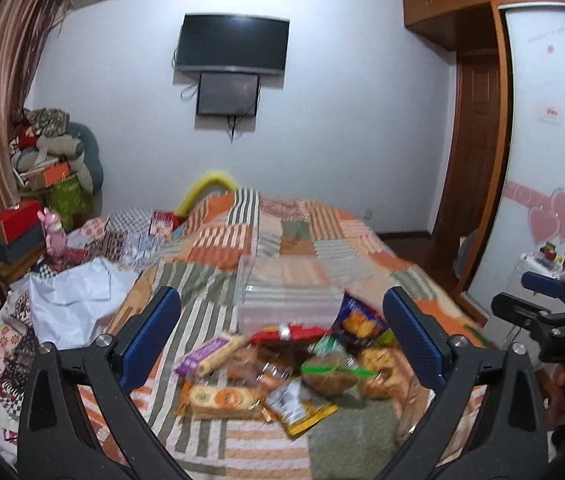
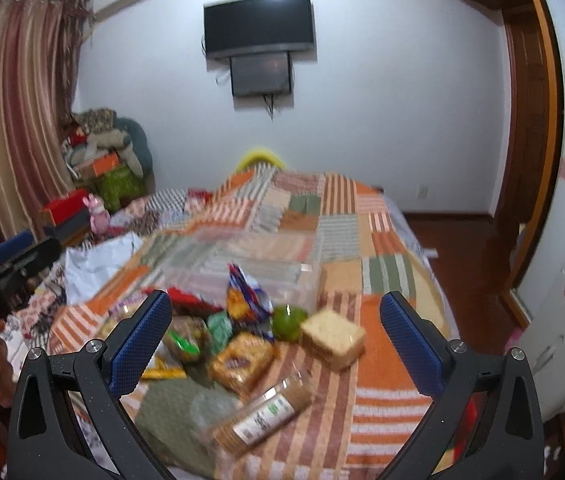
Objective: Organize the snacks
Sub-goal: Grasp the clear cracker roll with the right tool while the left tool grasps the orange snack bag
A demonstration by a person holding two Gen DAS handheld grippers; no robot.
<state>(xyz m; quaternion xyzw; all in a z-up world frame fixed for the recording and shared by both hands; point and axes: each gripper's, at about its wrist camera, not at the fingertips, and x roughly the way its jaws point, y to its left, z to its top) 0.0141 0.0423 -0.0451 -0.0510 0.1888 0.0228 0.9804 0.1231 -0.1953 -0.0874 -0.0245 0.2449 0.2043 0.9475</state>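
A pile of snack packets [image 1: 282,368] lies on the patchwork bedspread, in front of a clear plastic box [image 1: 288,292]. My left gripper [image 1: 282,332] is open and empty, hovering above the pile. In the right wrist view the pile [image 2: 218,332] includes a roll of biscuits [image 2: 260,412], a wrapped cake slice [image 2: 332,338] and a green cup [image 2: 288,320]; the clear box [image 2: 242,268] lies behind. My right gripper [image 2: 276,332] is open and empty above them. It also shows at the right edge of the left wrist view [image 1: 550,300].
A white plastic bag [image 1: 78,304] lies on the bed's left side among patterned cloths. Boxes and a pink toy [image 1: 52,232] stand at the far left. A white cabinet [image 2: 562,340] stands right of the bed. A TV [image 1: 232,44] hangs on the far wall.
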